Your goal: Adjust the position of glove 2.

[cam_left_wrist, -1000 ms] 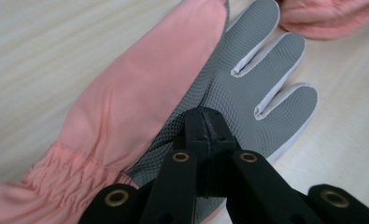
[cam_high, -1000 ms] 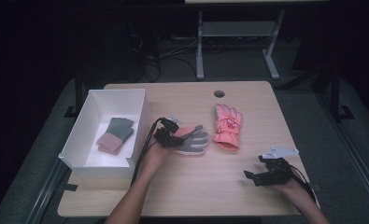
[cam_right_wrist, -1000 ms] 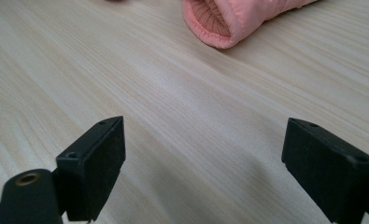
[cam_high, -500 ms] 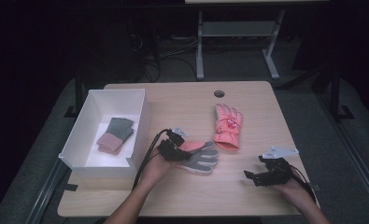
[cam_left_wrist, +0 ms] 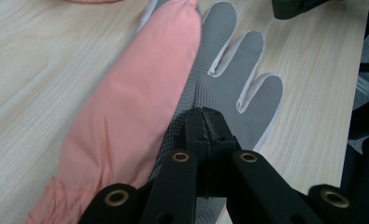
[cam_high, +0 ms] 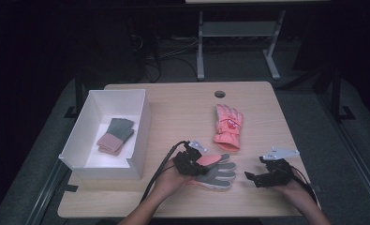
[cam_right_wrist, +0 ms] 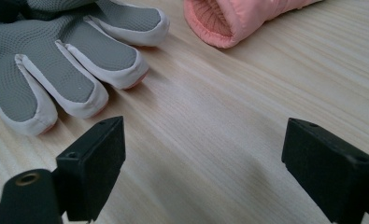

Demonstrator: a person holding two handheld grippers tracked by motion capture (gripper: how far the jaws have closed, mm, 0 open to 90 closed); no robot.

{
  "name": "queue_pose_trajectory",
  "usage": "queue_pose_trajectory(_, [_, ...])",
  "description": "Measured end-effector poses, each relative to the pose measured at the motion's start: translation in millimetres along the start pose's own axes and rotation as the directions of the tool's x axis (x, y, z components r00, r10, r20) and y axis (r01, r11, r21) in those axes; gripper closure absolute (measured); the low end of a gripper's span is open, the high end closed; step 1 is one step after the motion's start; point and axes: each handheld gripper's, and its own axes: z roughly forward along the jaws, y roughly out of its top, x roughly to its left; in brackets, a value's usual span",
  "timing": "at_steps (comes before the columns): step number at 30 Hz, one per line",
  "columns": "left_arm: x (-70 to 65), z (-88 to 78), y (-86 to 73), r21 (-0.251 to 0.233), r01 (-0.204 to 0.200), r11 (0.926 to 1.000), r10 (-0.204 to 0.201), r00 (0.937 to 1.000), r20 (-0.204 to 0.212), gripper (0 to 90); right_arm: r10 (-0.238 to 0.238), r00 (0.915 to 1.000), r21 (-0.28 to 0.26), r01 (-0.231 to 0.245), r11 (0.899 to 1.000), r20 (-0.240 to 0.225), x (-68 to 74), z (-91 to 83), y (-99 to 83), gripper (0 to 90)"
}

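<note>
Left gripper (cam_left_wrist: 204, 122) jaws clenched on grey-palmed glove (cam_left_wrist: 229, 79), pinching fabric near palm base; salmon thumb (cam_left_wrist: 126, 126) lies folded over palm. Glove lies flat at near-centre of table (cam_high: 182, 101), palm up, fingers toward right gripper (cam_right_wrist: 203, 163). Right jaws spread wide, nothing between them, resting on table just beside fingertips. Second glove (cam_high: 228, 126) apart, farther back. White box (cam_high: 143, 136) at left holds folded gloves (cam_high: 114, 136). Judgement: glove light, soft, floppy; textured palm grips well. Best hold: cuff or palm edge, not loose fingers.
</note>
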Motion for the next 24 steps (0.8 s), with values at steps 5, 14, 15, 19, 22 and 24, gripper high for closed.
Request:
queue_pose_trajectory(5, [6.4,-22.1,4.3,-0.062,0.011,0.998,-0.012,0.9998,-0.015,89.8,0.002,0.9995,-0.001,-0.002,1.0,-0.031,2.8,-4.9,0.5,13.9])
queue_pose_trajectory(14, [42.0,-45.4,-4.0,-0.122,0.057,0.9909,-0.071,0.9913,-0.111,89.8,-0.075,0.9808,-0.022,0.072,0.997,-0.18,34.0,-11.0,10.0,54.7])
queue_pose_trajectory(15, [45.6,-45.0,-5.2,-0.123,0.067,0.9902,-0.08,0.9905,-0.111,89.8,-0.09,0.9748,-0.015,0.088,0.996,-0.204,40.8,-8.0,11.2,62.4])
queue_pose_trajectory(19, [56.2,-40.4,-10.1,-0.11,0.087,0.9902,-0.099,0.9881,-0.117,89.8,-0.14,0.9484,-0.016,0.141,0.99,-0.285,62.3,0.4,16.1,85.8])
queue_pose_trajectory(22, [58.1,-33.8,-13.5,-0.092,0.088,0.9919,-0.1,0.9852,-0.139,89.8,-0.182,0.927,-0.01,0.189,0.982,-0.328,78.0,7.8,18.9,89.8])
queue_pose_trajectory(24, [59.2,-30.7,-14.7,-0.071,0.08,0.9943,-0.089,0.9853,-0.146,89.8,-0.206,0.9184,0.004,0.22,0.975,-0.338,85.4,14.2,19.9,89.8])
